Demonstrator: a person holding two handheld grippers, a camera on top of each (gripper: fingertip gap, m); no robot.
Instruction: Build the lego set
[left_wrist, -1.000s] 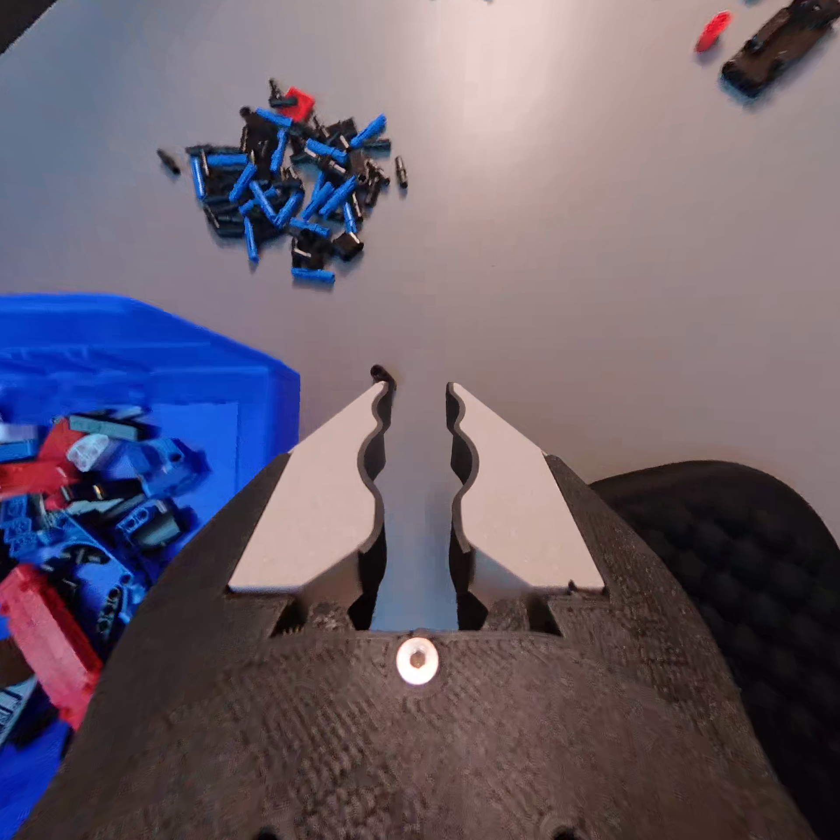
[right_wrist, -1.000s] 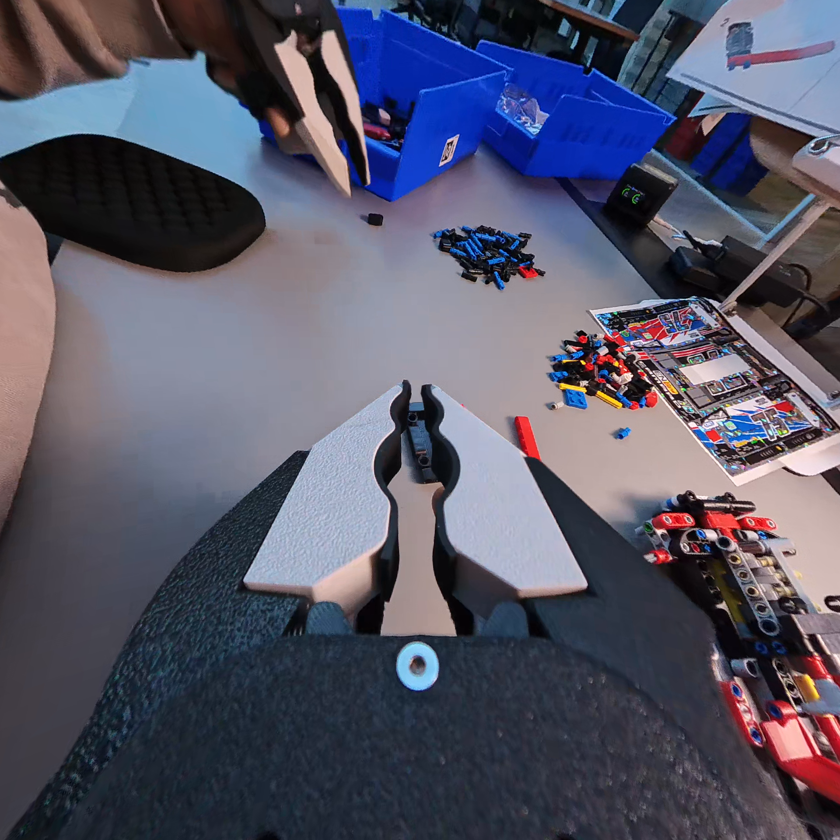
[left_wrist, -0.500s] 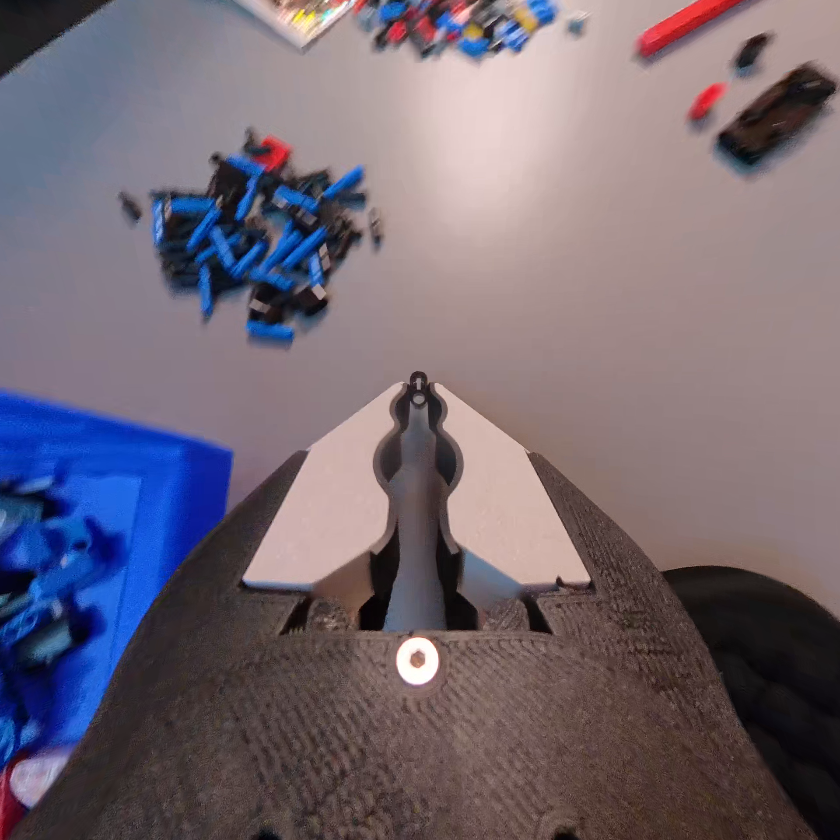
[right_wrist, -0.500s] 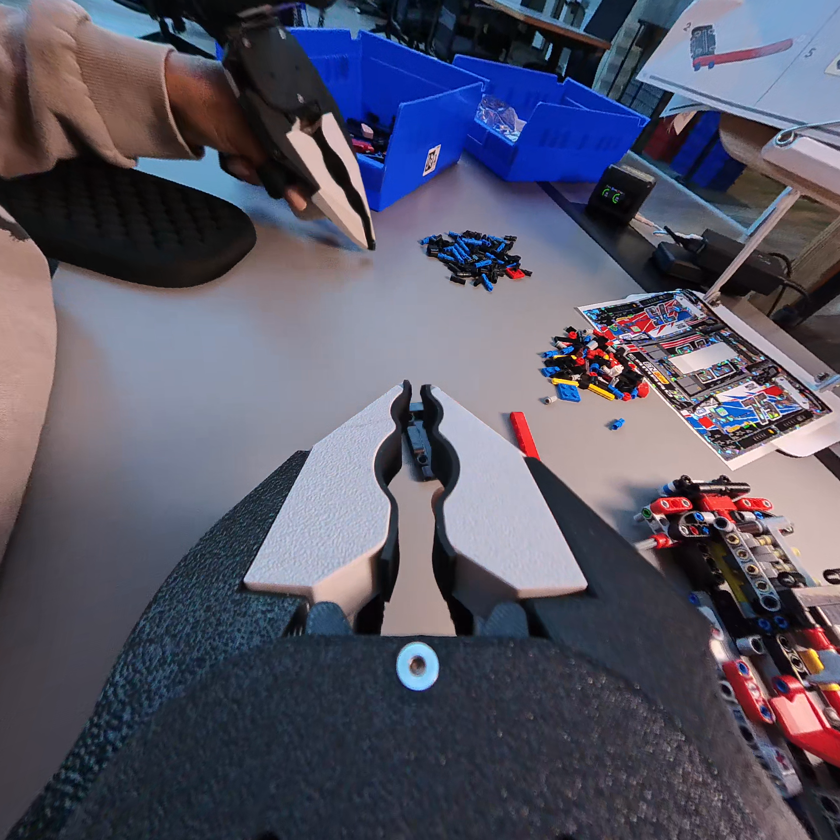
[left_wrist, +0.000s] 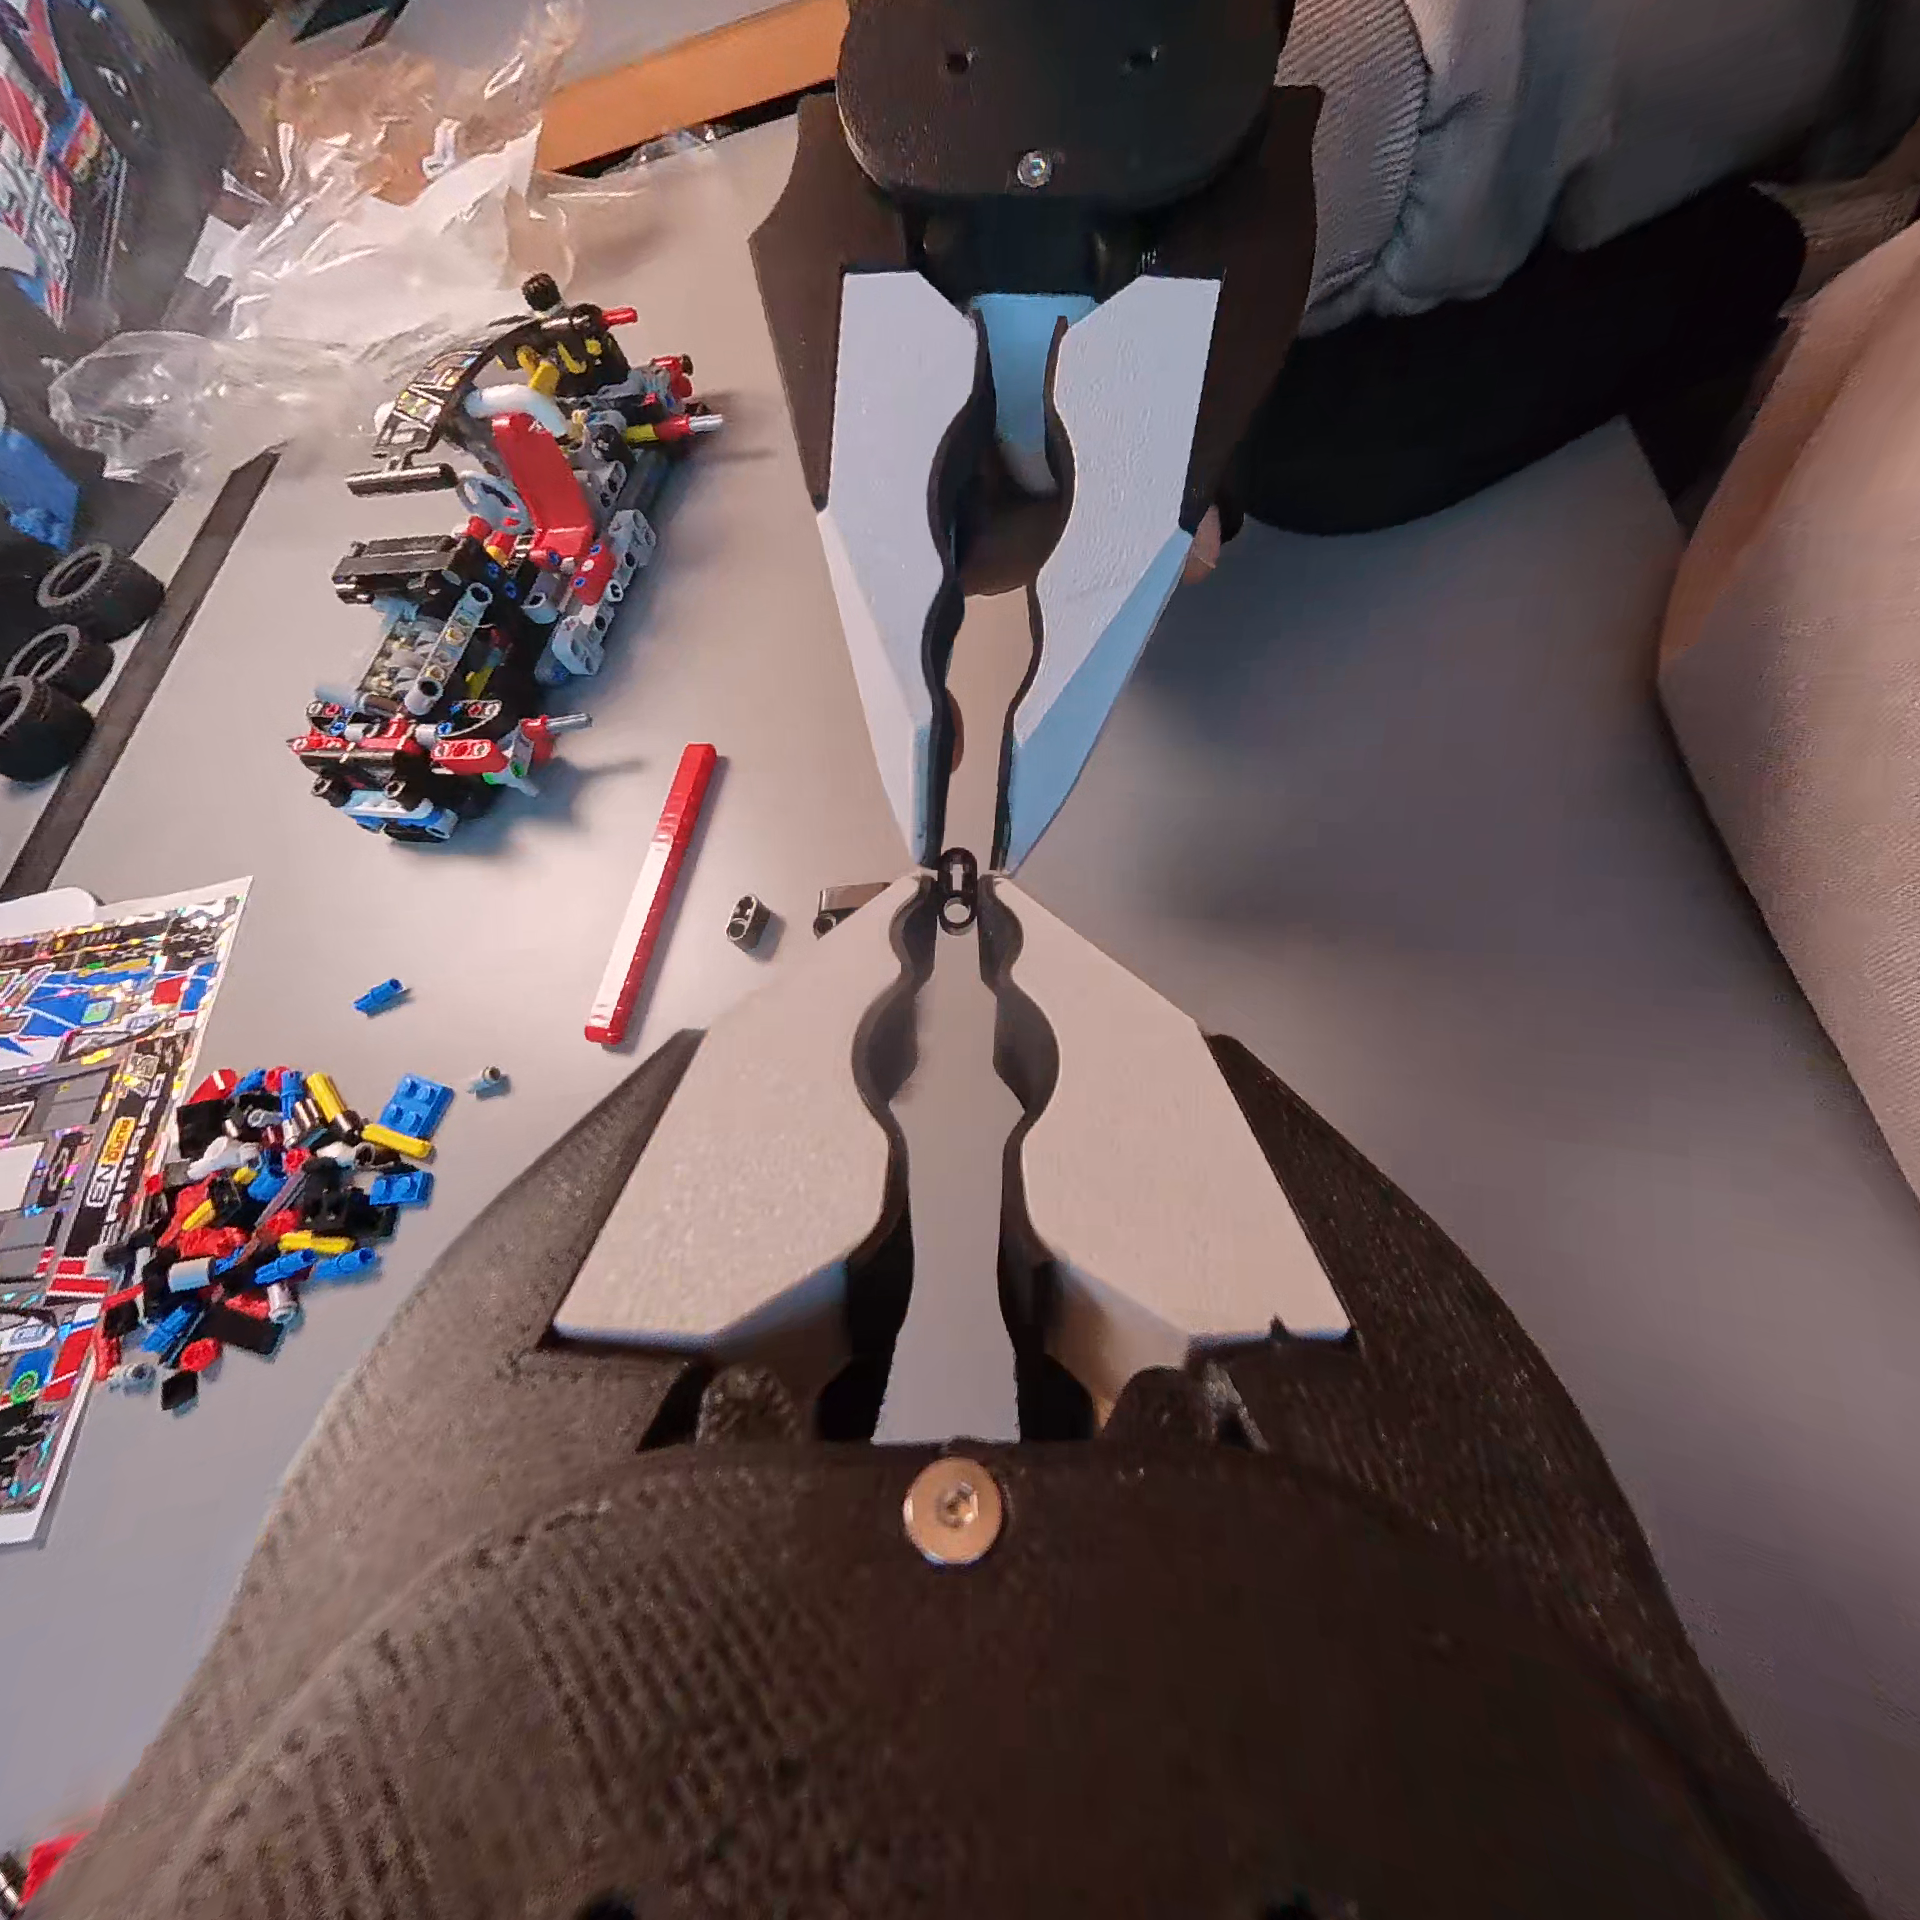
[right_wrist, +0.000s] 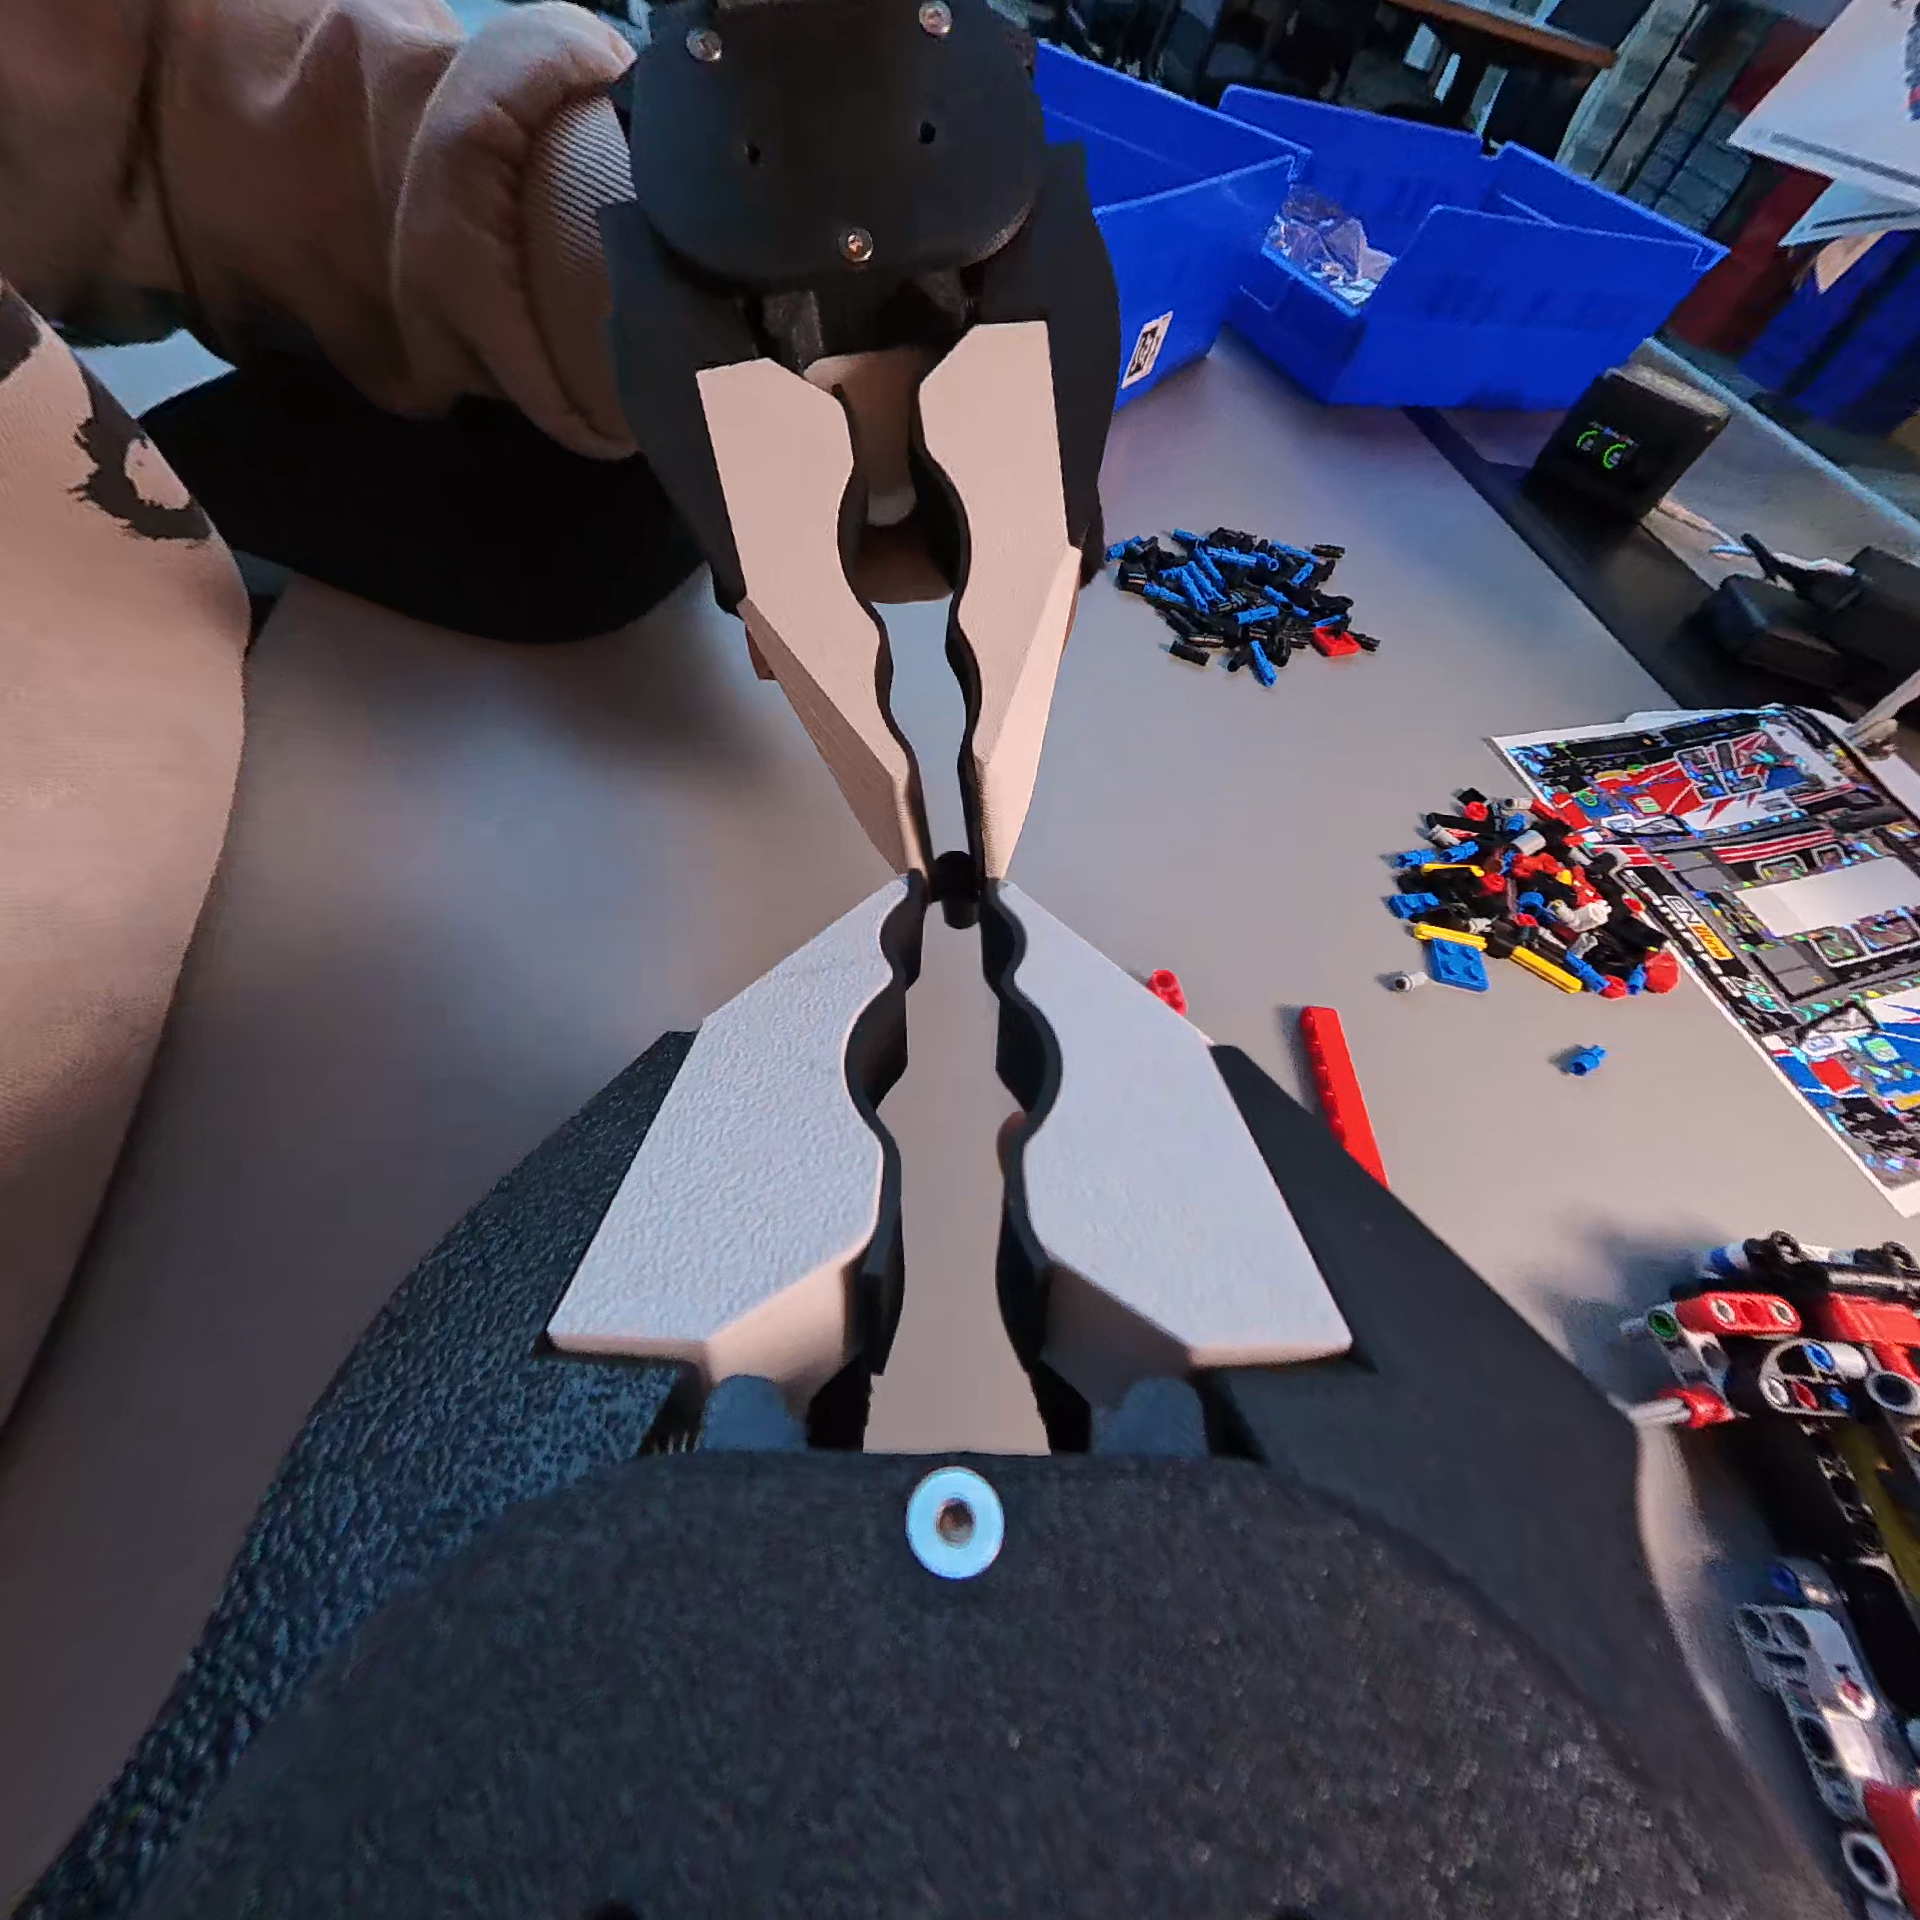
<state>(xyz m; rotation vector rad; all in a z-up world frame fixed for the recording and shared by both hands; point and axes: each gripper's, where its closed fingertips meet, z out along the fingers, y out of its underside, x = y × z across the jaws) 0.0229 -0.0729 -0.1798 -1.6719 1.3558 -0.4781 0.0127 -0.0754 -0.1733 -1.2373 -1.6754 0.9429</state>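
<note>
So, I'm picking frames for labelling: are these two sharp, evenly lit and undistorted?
Left wrist view: sharp at the small black lego piece, soft glare on the grey table, edges bowed by the wide lens. Right wrist view: fingertips sharp, the part-built red and black lego car blurred at the frame's edge, warmer light on the far gripper.

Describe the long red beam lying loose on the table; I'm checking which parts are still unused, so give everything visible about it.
The long red beam is a slim, straight, glossy plastic bar lying flat on the grey table, apart from everything else. In the right wrist view a row of studs shows along its top. It sits between the partly built car and the two meeting claws, with a small black connector just beside it. Nothing grips or touches it.
</note>
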